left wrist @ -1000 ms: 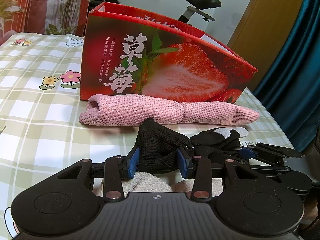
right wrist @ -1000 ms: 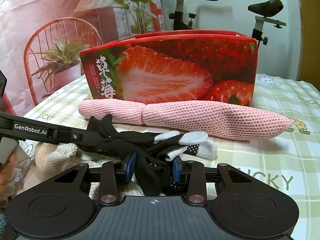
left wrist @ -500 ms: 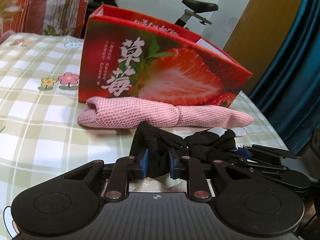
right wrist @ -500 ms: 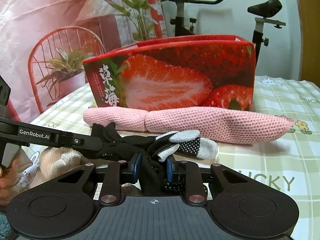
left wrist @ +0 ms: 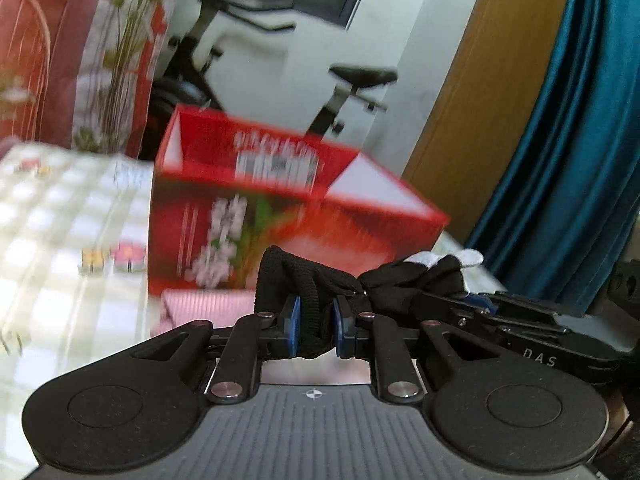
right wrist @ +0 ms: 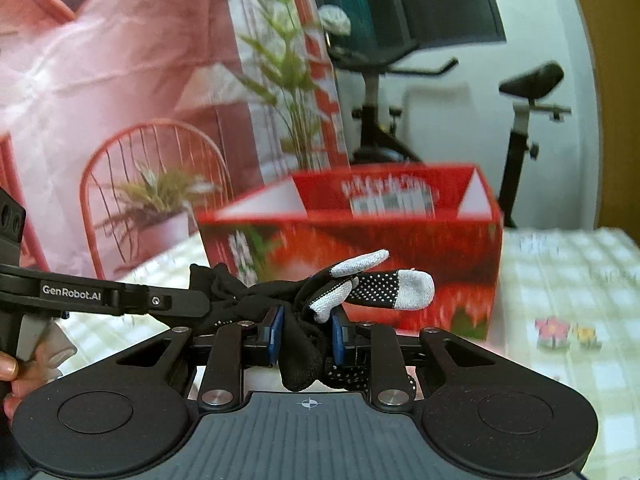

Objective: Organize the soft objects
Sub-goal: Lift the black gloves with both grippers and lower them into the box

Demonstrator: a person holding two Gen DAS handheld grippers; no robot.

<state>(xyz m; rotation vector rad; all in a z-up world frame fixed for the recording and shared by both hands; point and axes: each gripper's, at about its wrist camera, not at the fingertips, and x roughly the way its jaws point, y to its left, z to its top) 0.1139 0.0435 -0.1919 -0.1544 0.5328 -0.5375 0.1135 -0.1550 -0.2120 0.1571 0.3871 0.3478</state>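
While airborne, black glove (left wrist: 404,284) between both grippers' fingers (right wrist: 276,330).

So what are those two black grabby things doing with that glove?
A person is tidying soft things with two hand-held tongs. The left tongs pinch the cuff end of a black glove and the right tongs pinch its finger end, so both hold it in the air in front of the open red strawberry box. A pink knitted cloth lies by the box.

Glove in front of the box

The black knit glove (right wrist: 320,300) hangs between both grippers, in front of the red strawberry cardboard box (right wrist: 400,256) on the checked tablecloth (right wrist: 568,280).
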